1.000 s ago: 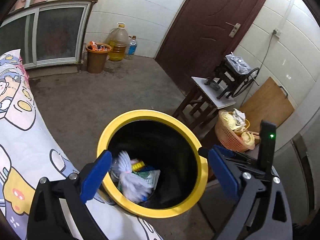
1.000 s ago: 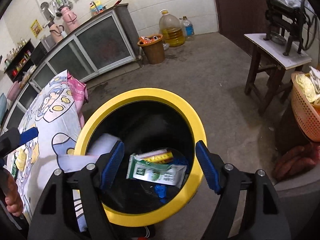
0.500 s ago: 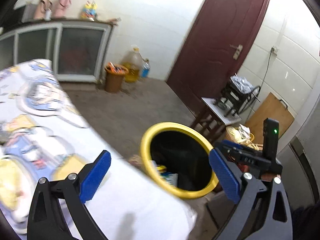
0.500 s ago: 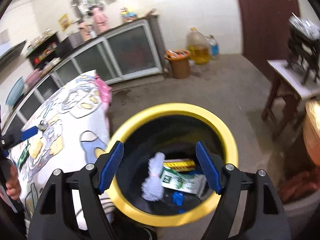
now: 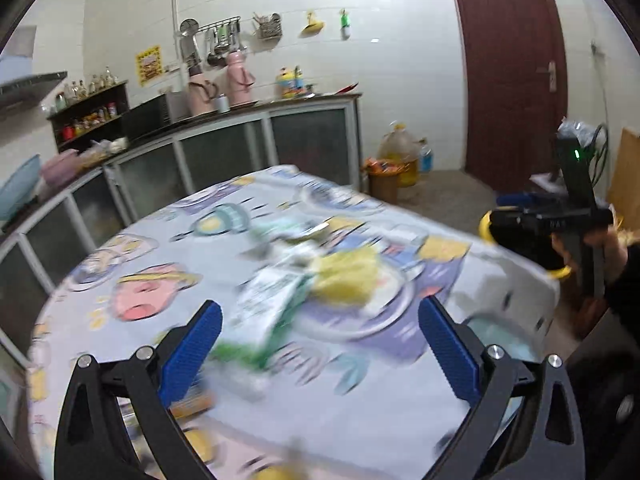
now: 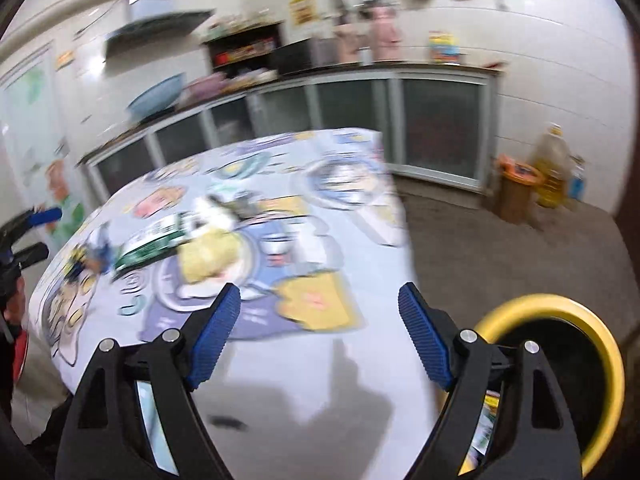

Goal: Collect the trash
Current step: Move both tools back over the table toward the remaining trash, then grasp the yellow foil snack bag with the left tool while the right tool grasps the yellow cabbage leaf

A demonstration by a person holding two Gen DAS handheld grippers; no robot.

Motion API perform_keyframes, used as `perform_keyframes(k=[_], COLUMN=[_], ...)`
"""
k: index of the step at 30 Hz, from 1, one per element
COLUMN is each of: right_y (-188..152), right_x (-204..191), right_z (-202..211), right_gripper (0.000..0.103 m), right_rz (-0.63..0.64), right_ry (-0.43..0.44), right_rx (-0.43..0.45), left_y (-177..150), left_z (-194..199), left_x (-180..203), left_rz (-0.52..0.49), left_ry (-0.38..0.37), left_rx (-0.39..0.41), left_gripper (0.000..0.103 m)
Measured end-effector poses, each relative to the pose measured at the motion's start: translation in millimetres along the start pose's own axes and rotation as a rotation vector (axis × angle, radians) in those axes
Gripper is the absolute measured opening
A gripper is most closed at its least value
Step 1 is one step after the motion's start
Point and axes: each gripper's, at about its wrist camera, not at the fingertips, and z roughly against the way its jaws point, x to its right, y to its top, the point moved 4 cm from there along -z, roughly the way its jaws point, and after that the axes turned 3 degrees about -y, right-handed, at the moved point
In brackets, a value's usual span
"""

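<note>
Both claws hang empty over the tabletop (image 5: 360,420): left claw (image 5: 320,344) wide open, right claw (image 6: 319,334) opening. Blurred, perhaps wrappers (image 5: 272,304), lie mid-tabletop.

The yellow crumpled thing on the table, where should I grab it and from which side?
Judging through blur: pinch the crumpled yellow wrapper across its raised middle, coming down from above. It lies low on the tablecloth against a green-and-white packet, so a side approach would likely catch that.

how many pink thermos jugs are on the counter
2: both pink thermos jugs stand side by side on the dark counter below the utensil rack, one at left, one at right. Motion blur may hide others.
</note>
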Motion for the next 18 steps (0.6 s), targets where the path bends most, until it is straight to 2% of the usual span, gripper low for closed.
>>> perform_keyframes(k=[5, 8, 12, 18], right_y=[11, 15, 17, 17], right_x=[-69, -89, -103, -111], right_z=[-37, -59, -75, -92], right_gripper=[0.078, 0.078, 0.078, 0.078], right_rz=[0.124, 0.161, 0.182, 0.2], right_ry=[0.066, 0.08, 0.089, 0.077], right_rx=[-0.04, -0.082, -0.109, -0.141], left_y=[-29, -45, -54, -56], left_z=[11, 11, 8, -19], left_x=[-41, -62, -82, -106], left_rz=[-0.077, -0.098, -0.108, -0.101], left_ry=[0.051, 0.044, 0.037, 0.046], left_rx=[-0.103, -0.17, -0.215, -0.282], left_gripper=[0.095, 0.095, 0.095, 0.095])
